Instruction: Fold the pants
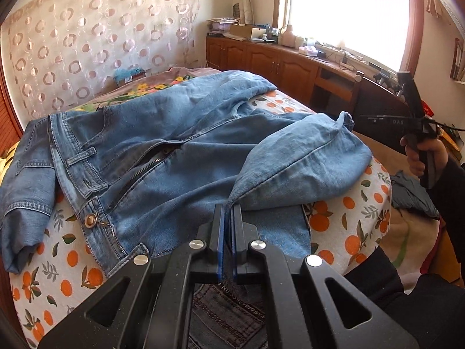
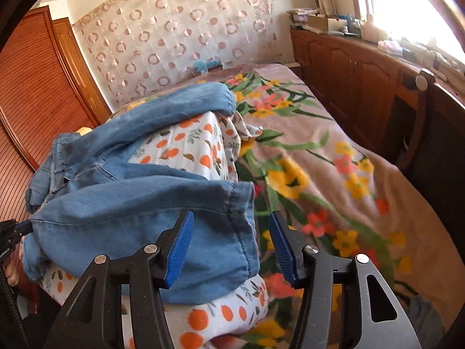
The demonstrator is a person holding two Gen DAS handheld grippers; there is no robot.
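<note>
Light blue jeans (image 1: 162,145) lie front up on an orange-print quilt (image 1: 66,273), zipper open, waistband to the left. One leg is folded back over the pants. My left gripper (image 1: 228,208) is shut on the edge of that folded leg (image 1: 302,157). My right gripper (image 2: 229,226) is open, its blue pads either side of the leg's hem (image 2: 238,218), just above it. In the left wrist view the right gripper (image 1: 418,128) is held off the bed's right edge. The left gripper also shows at the left edge of the right wrist view (image 2: 17,228).
The quilt sits on a floral blanket (image 2: 319,174) covering the bed. Wooden cabinets (image 1: 261,58) with clutter run under the bright window. A wooden wardrobe (image 2: 37,93) stands at left. A dark chair (image 2: 421,133) is beside the bed.
</note>
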